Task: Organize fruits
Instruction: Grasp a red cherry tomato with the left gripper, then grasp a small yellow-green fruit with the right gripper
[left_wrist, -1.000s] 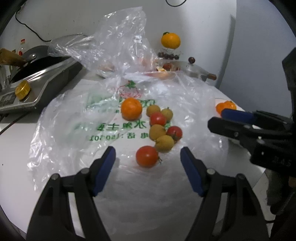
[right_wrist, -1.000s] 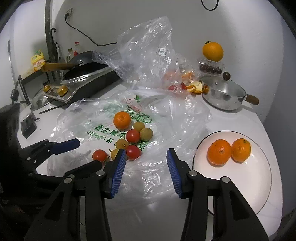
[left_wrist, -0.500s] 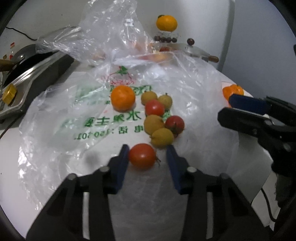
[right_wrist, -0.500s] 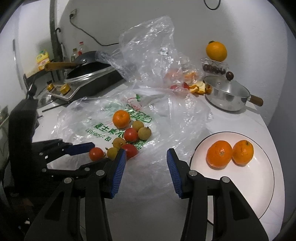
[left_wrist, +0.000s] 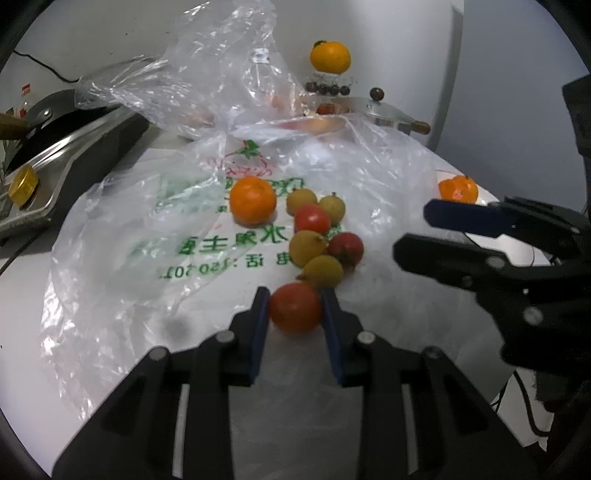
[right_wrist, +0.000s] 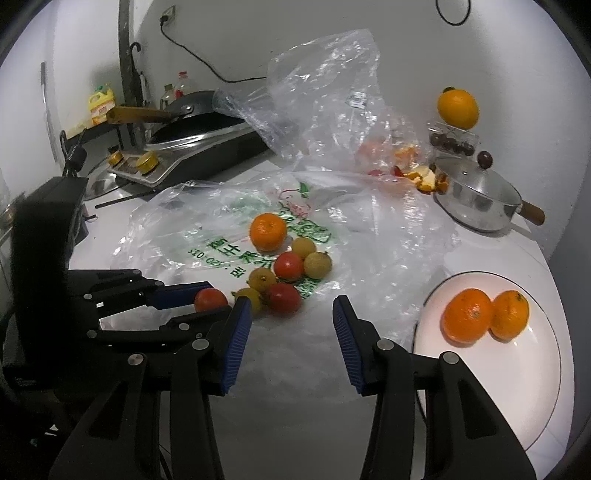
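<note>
My left gripper (left_wrist: 295, 308) is shut on a red tomato (left_wrist: 294, 307) at the near edge of the fruit pile; it also shows in the right wrist view (right_wrist: 210, 300). The pile lies on a flat clear plastic bag (left_wrist: 184, 229): one orange (left_wrist: 252, 200), two more red tomatoes (left_wrist: 312, 218) and several small yellow fruits (left_wrist: 307, 248). My right gripper (right_wrist: 291, 336) is open and empty, just in front of the pile. A white plate (right_wrist: 517, 387) at the right holds two oranges (right_wrist: 467, 319).
A steel lidded pot (right_wrist: 476, 195) stands at the back right, with an orange (right_wrist: 458, 109) on a box behind it. A crumpled clear bag (right_wrist: 325, 99) with peels stands at the back. A stove with a pan (right_wrist: 184, 136) is at the left.
My left gripper moved forward and closed its fingers on the nearest red tomato. My right gripper stayed open and shifted slightly.
</note>
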